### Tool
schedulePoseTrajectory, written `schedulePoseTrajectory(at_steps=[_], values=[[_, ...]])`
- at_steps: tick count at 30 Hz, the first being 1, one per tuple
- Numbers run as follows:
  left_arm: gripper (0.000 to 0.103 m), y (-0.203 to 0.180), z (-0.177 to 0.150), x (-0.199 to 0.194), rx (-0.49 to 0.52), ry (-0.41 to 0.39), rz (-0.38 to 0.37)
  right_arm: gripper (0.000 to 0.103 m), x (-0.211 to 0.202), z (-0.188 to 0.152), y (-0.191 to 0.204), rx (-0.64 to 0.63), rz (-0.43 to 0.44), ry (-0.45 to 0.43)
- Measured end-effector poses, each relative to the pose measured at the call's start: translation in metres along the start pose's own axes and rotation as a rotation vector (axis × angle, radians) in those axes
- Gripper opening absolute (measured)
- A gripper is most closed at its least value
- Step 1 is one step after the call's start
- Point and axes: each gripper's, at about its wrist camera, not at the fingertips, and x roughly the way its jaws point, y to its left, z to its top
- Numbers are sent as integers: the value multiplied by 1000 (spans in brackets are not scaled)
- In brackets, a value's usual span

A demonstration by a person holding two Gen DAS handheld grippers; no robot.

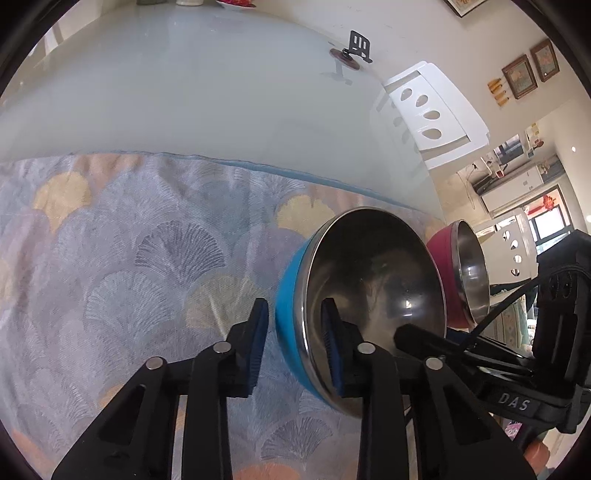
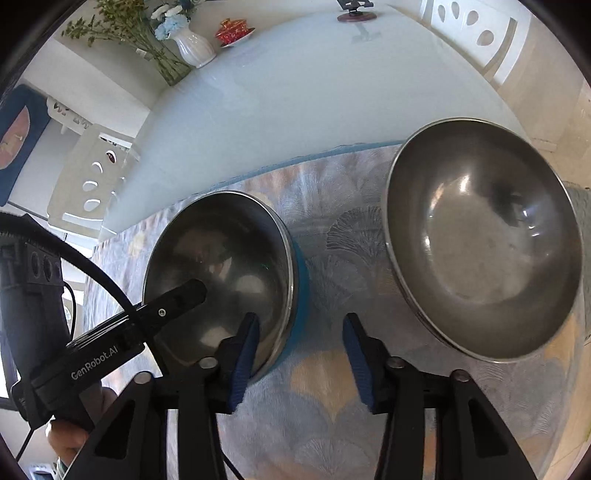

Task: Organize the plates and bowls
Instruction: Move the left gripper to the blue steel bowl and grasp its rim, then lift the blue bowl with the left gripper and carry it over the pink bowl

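A blue bowl (image 1: 288, 325) with a steel inside stands on the patterned cloth (image 1: 129, 258). My left gripper (image 1: 295, 341) straddles its left rim, one pad outside the blue wall and one inside. A sliver of gap shows at each pad, so it is open. My right gripper (image 2: 297, 356) straddles the opposite rim of the same blue bowl (image 2: 301, 291), open wide, its left pad over the steel inside. Each gripper's inner finger shows in the other's view. A red bowl (image 1: 445, 266), also steel-lined, stands just right of the blue one; it fills the right of the right wrist view as a steel bowl (image 2: 480, 236).
The cloth covers the near part of a white glass table (image 1: 184, 92). Far back stand a black stand on a dark red base (image 1: 354, 50), a white vase of flowers (image 2: 194, 46) and a red lidded cup (image 2: 232, 31). White chairs (image 1: 432, 110) flank the table. A person's hand (image 2: 70, 432) holds the left gripper.
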Motion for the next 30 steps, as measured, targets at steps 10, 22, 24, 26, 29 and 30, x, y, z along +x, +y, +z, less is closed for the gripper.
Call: schedulePoseTrajectory(at_steps=[10,22,24,26,29,30], values=[[16,-4,3,2,4,-1,19,25,9,0,11,0,-14,8],[17,-16,5,-28,-59,-10,-51,25,-17,3,26,-31,-68,-19],[17,-19,6,-36,-67,-25,-67,25,-29,6,30,-36,-68,-39],[17,-25,9,-47,-76,-42,-88,25,-42,10,34,-33,-66,-51],[18,-30,11,-63,-88,-51,-141,25,-63,14,37,-18,-57,-62],[18,-32,11,-68,-89,-56,-152,25,-71,14,39,-14,-47,-71]])
